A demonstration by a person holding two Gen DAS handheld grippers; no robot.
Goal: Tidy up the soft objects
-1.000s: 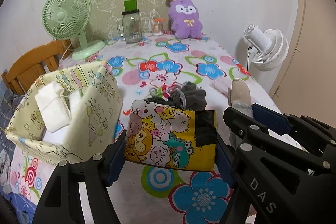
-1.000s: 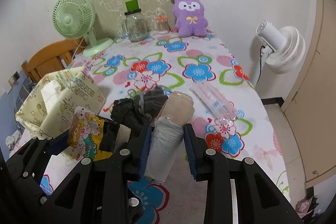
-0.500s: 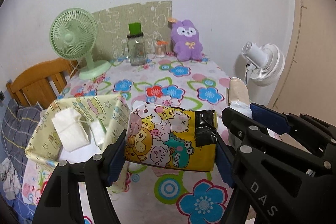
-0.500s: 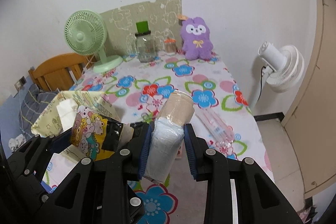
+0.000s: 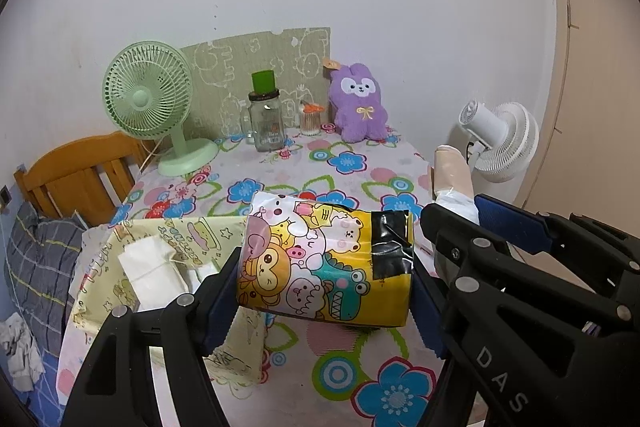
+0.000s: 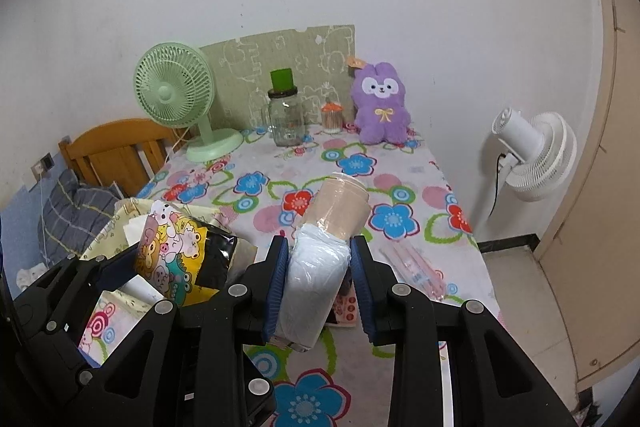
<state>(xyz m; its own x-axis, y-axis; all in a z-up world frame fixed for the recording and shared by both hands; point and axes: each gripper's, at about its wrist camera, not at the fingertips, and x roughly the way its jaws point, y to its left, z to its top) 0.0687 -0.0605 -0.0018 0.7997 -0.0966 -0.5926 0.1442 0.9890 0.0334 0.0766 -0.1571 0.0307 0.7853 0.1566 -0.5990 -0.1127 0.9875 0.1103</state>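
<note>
A yellow cartoon-printed soft pack (image 5: 324, 263) hangs above the flowered table (image 5: 344, 163), with my left gripper (image 5: 324, 297) shut on its two ends. Just to its right, my right gripper (image 6: 320, 275) is shut on a plastic-wrapped roll (image 6: 328, 239), beige at the far end and pale blue near the pads. That roll (image 5: 452, 183) also pokes up at the right of the left wrist view. A pale yellow fabric box (image 5: 192, 231) with white folded items stands open at lower left, below the pack (image 6: 176, 255). A purple plush rabbit (image 5: 360, 107) sits at the back.
At the table's back stand a green desk fan (image 5: 148, 99), a glass jar with a green lid (image 5: 266, 123) and a small container (image 5: 311, 119). A clear plastic packet (image 6: 412, 263) lies at the right edge. A white fan (image 6: 532, 151) stands beyond it, a wooden chair (image 5: 76, 175) at left.
Both grippers have risen with their loads still held. The table has dropped lower in both views, and the dark cloth pile is now hidden behind the pack and roll.
</note>
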